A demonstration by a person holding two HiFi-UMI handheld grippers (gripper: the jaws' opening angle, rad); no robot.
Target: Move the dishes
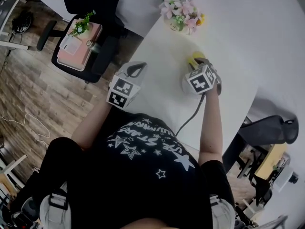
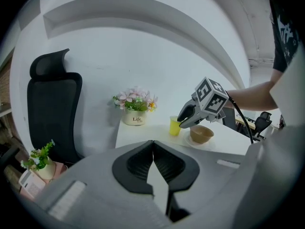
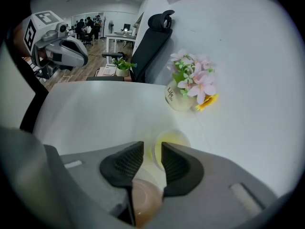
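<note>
Smooth white table mid-frame | left gripper lower centre, fingers pressed together, empty | right gripper fingers apart, straddling cup rim | flat white plate under round brown bowl, right of centre: probably rigid, breakable, slick, best lifted by rim | small yellow cup just beside: likely light, thin-walled, tippy, needs gentle pinch

**Our Kit: Black, Grey and White**

We wear a black short-sleeved T-shirt printed with white stars and lettering. Our grey hard-shelled left gripper and right gripper each carry a black-and-white marker cube and black ribbed pads. A black cable trails from the right.
</note>
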